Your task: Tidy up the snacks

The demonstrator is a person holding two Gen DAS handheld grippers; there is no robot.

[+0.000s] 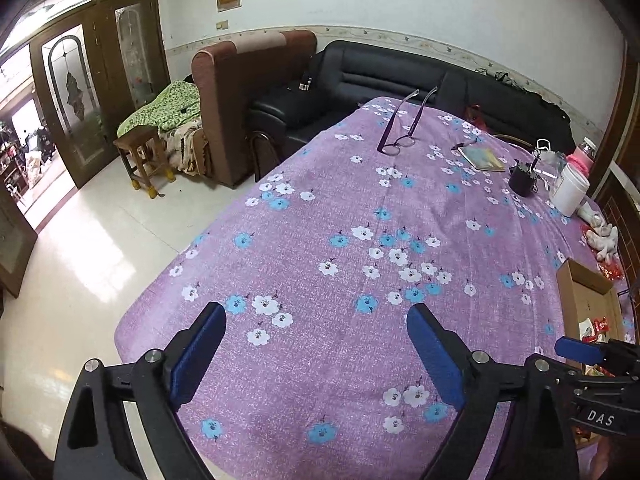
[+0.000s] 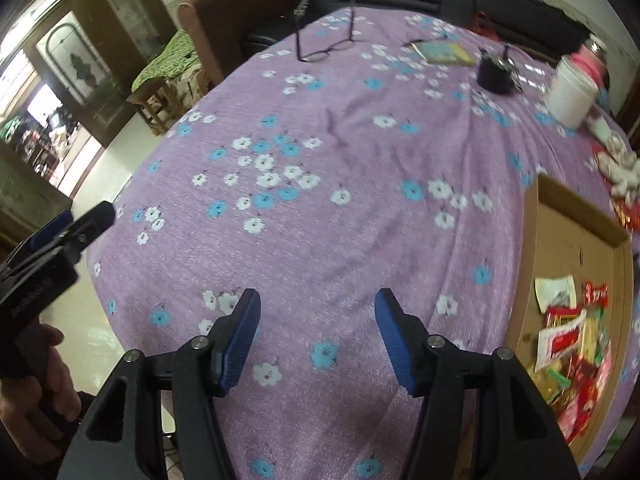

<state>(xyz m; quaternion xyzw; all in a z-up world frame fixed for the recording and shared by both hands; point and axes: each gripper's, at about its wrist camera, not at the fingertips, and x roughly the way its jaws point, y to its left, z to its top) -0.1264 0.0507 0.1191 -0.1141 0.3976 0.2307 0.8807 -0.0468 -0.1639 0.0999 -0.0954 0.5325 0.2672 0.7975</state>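
The largest risk sits with the cardboard box (image 2: 576,240) at the table's right side: a careless sweep could shove it along the purple floral tablecloth (image 2: 340,220), since it looks light. Inside, red, white and yellow snack packets (image 2: 568,344) lie heaped at its near end; the far end is bare. Loose red wrappers (image 2: 624,216) beyond it could be missed. The left gripper (image 1: 316,332) and right gripper (image 2: 316,312) hover with jaws apart, empty.

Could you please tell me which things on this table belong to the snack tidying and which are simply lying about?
Part of the job:
cardboard box
snack packets inside it
loose snacks beyond the box

Lying about:
glasses
booklet
black cup
white tub
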